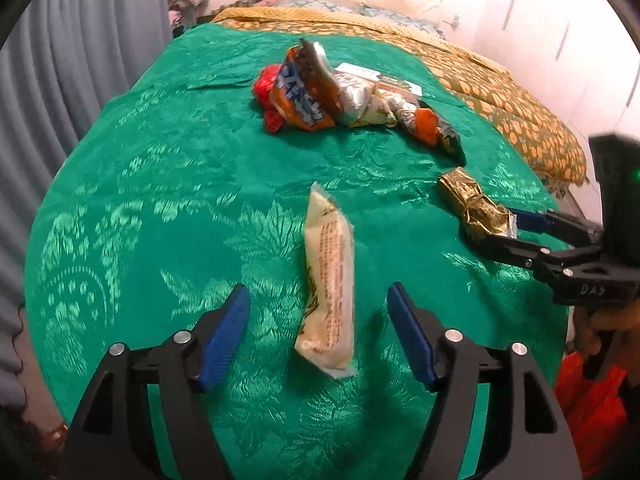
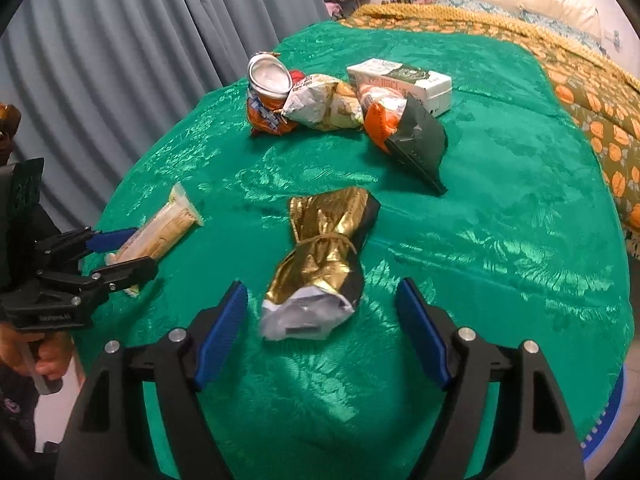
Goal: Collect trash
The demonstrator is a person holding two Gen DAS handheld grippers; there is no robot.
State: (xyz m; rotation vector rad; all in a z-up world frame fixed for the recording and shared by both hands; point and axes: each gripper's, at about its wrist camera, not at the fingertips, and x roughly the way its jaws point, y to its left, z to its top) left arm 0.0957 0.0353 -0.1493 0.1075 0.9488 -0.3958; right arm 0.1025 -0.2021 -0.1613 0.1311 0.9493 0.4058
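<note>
Two grippers work over a glossy green patterned tablecloth [image 1: 168, 184]. Far side: a heap of crumpled snack wrappers [image 2: 332, 106]. The right gripper [image 2: 322, 312], jaws wide, straddles a crinkled gold foil bag [image 2: 328, 244]. The left gripper [image 1: 318, 312], jaws wide, straddles a long cream plastic packet [image 1: 329, 276].

Legible text: "DAS" in pale letters on the black body of the right claw [image 1: 496, 232]; print on the cream packet [image 1: 330, 276], orange wrapper [image 1: 300, 96] and white carton [image 2: 404, 80] too blurred to read.
</note>
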